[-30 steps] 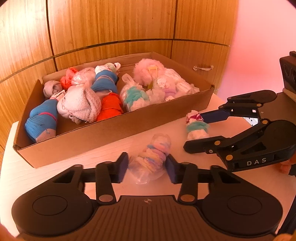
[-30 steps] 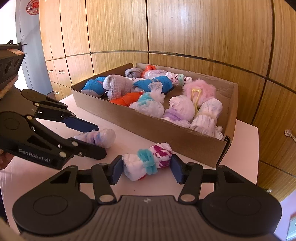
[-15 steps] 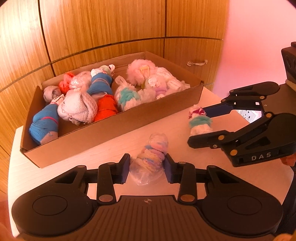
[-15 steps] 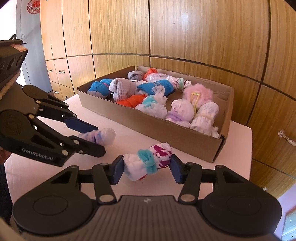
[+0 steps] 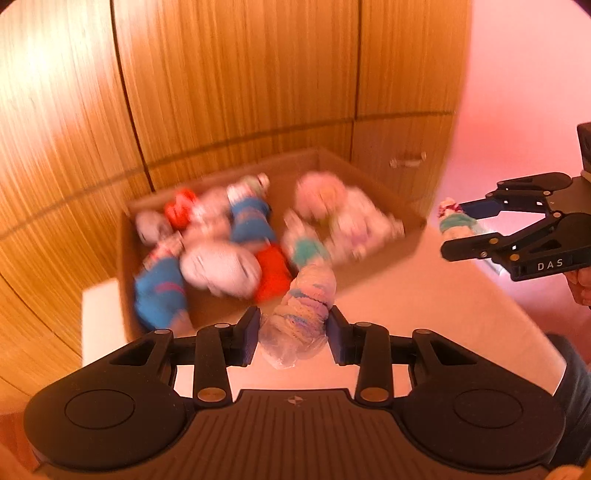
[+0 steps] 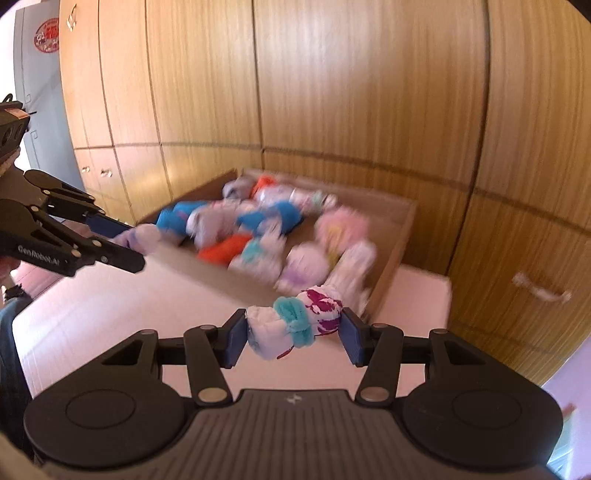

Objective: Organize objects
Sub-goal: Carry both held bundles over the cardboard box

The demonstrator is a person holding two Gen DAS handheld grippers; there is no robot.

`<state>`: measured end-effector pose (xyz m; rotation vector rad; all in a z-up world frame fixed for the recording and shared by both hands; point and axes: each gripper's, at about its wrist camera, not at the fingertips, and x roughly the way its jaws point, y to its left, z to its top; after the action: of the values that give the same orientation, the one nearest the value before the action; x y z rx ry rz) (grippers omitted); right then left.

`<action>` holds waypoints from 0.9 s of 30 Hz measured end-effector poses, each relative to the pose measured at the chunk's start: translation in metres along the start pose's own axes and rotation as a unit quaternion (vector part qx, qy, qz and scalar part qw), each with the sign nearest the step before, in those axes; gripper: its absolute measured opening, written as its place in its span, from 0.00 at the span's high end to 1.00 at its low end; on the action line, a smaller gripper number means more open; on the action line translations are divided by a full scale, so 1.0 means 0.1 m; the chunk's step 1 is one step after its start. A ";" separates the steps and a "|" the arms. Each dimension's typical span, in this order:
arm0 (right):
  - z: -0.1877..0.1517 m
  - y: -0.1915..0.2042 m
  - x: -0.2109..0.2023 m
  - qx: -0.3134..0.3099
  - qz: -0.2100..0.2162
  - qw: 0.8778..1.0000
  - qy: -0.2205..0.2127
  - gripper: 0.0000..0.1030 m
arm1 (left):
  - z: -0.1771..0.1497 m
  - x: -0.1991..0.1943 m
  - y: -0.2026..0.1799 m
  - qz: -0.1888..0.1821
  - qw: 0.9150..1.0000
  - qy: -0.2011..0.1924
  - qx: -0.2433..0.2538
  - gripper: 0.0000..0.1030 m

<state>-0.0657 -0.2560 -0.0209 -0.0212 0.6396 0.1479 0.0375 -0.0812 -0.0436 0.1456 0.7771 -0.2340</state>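
My left gripper point(image 5: 291, 334) clamps the pastel sock bundle point(image 5: 301, 314), its long axis running away toward 12 o'clock, and my right gripper point(image 6: 293, 334) clamps the white sock roll with the teal band point(image 6: 295, 323) crosswise, 9 to 3. Both were on the white table point(image 6: 122, 310) a second ago and now hang clear above it, near the cardboard box point(image 5: 373, 258). Only my right view shows the round sticker point(image 6: 47, 36) at 10 o'clock.

Sock bundle point(image 6: 295, 323) between tool point(image 6: 293, 334) pads.
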 end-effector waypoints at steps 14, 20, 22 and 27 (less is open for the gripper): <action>1.09 -0.47 0.10 -0.043 -0.024 0.999 -0.018 0.53 | 1.21 0.20 0.29 0.000 1.000 -0.027 0.012 0.57; 1.33 -0.58 0.42 -0.057 -0.025 0.998 -0.002 0.52 | 1.55 0.63 0.30 -0.018 1.000 -0.011 -0.009 0.57; 1.36 -0.58 0.53 -0.061 -0.023 0.998 0.006 0.52 | 1.59 0.82 0.30 -0.020 1.000 0.002 -0.014 0.57; 1.38 -0.56 0.81 -0.084 -0.017 0.996 0.025 0.52 | 1.59 1.25 0.29 -0.021 0.999 0.031 -0.027 0.56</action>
<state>0.0886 -0.2912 0.0397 -0.1978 0.6756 0.1689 0.2389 -0.1065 -0.0185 0.0865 0.8468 -0.2484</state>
